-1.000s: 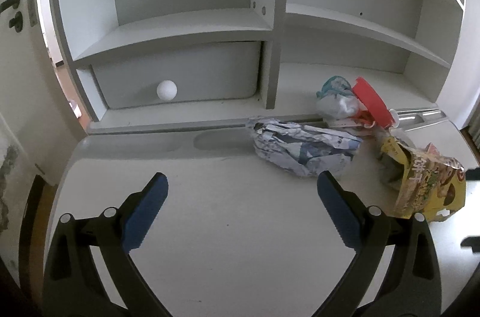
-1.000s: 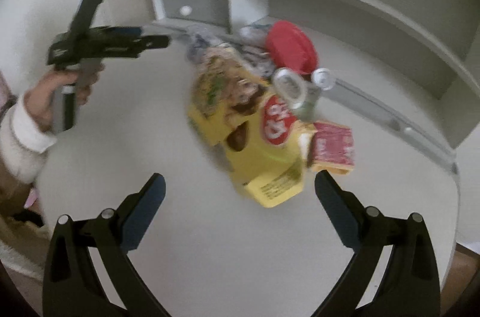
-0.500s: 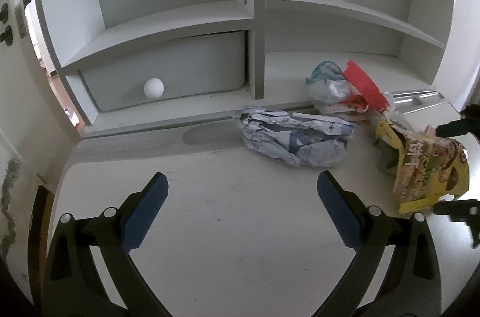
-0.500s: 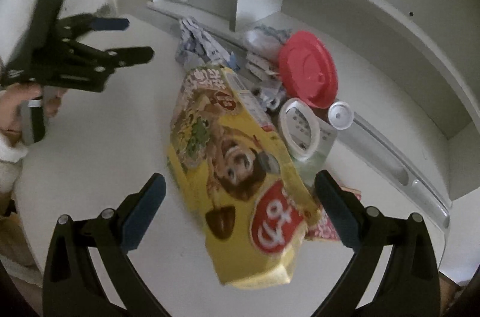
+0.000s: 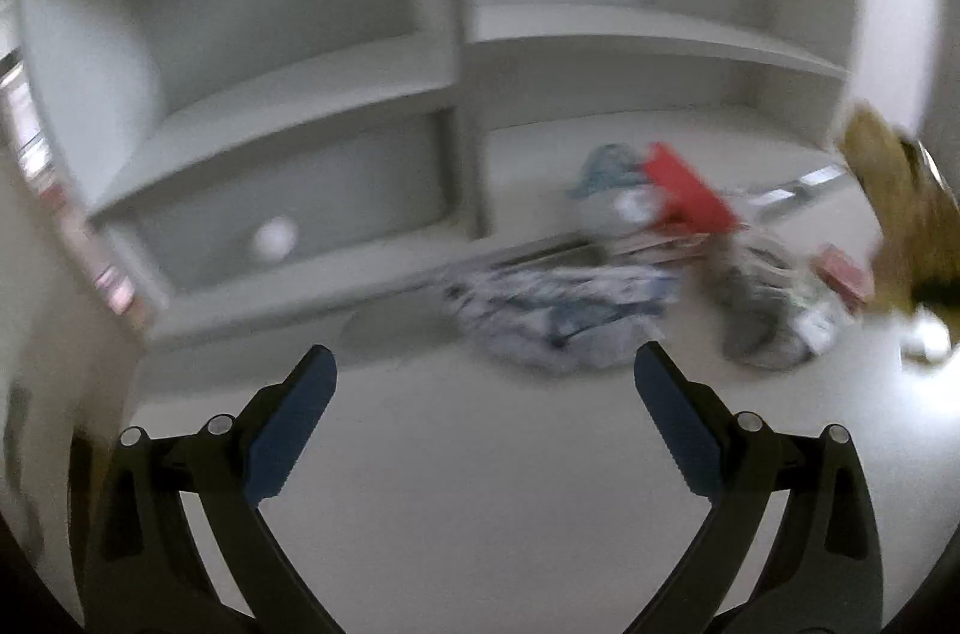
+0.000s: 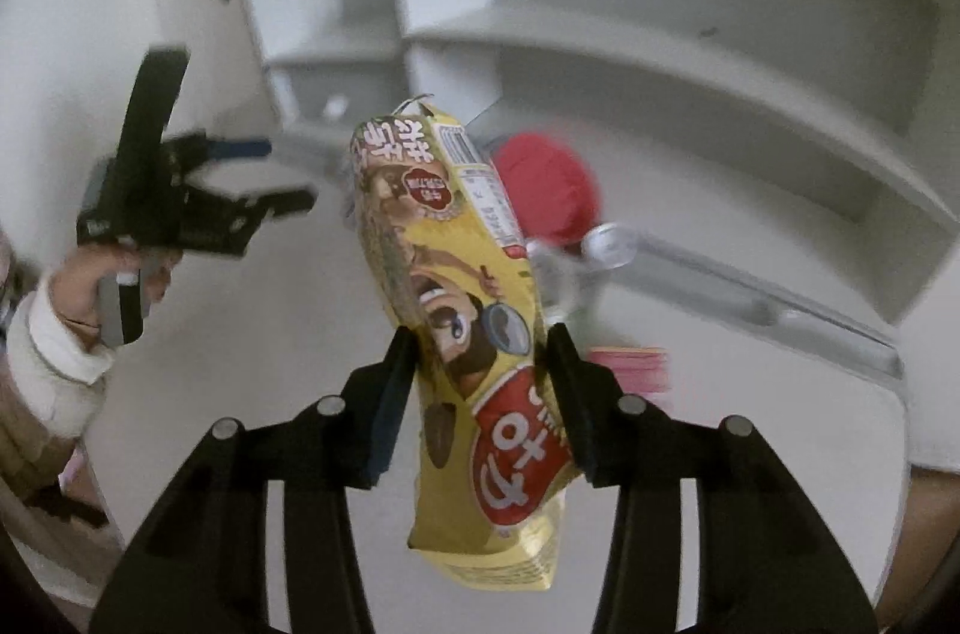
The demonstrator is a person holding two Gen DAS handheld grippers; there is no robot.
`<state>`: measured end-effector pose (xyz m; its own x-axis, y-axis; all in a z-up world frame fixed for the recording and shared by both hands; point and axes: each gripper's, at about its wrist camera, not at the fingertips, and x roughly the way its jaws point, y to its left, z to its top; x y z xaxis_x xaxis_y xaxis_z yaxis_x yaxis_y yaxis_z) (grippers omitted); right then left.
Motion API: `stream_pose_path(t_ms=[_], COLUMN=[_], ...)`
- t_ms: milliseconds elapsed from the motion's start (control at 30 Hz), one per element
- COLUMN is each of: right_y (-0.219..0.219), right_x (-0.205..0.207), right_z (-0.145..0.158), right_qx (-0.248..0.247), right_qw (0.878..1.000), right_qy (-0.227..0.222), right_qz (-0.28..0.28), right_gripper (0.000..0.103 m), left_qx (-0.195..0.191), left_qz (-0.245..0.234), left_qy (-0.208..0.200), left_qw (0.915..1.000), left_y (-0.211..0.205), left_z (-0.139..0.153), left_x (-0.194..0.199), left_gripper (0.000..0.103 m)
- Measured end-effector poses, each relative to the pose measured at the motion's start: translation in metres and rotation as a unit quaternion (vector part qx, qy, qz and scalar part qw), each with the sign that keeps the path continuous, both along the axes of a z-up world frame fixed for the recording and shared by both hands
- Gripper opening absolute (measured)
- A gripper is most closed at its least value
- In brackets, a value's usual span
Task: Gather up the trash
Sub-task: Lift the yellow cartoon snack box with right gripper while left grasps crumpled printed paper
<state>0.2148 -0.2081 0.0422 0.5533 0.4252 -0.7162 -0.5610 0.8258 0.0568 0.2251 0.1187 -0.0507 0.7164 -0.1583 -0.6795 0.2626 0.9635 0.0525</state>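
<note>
My right gripper [image 6: 480,352] is shut on a yellow snack bag [image 6: 462,310] and holds it off the white desk [image 6: 270,334]; the bag shows blurred at the right edge of the left wrist view [image 5: 900,208]. My left gripper [image 5: 480,376] is open and empty above the desk, just short of a crumpled white-and-blue wrapper [image 5: 558,304]. It also shows in the right wrist view [image 6: 264,178]. More trash lies beyond: a red lid [image 5: 684,190], a pale blue bag [image 5: 606,172], a grey crumpled wrapper [image 5: 768,310] and a small red packet [image 5: 840,268].
Grey shelves [image 5: 456,63] stand at the back of the desk, with a drawer that has a white knob [image 5: 273,238]. A metal rail [image 6: 750,292] runs along the desk's back right. A red lid [image 6: 552,190] sits behind the held bag.
My right gripper has shut on the yellow snack bag and lifted it off the desk. My left gripper has moved a little toward the crumpled wrapper and stays open.
</note>
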Motion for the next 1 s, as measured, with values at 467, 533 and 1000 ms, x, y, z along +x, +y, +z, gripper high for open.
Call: stream_pose_path(t_ms=[467, 533, 1000], right_y=[-0.094, -0.095, -0.095], right_x=[-0.007, -0.008, -0.010], right_z=[-0.011, -0.012, -0.011], right_qx=[0.026, 0.026, 0.038], right_qw=[0.994, 0.994, 0.994], right_qy=[0.021, 0.021, 0.023], right_qz=[-0.102, -0.102, -0.104], right_gripper=[0.049, 0.050, 0.051], left_qx=[0.169, 0.177, 0.160], left_qz=[-0.278, -0.290, -0.252], left_qy=[0.071, 0.068, 0.052], left_qw=[0.9430, 0.9383, 0.9530], left_y=[-0.038, -0.042, -0.034], left_z=[-0.025, -0.021, -0.020], left_x=[0.063, 0.065, 0.068], left_gripper=[0.082, 0.082, 0.062])
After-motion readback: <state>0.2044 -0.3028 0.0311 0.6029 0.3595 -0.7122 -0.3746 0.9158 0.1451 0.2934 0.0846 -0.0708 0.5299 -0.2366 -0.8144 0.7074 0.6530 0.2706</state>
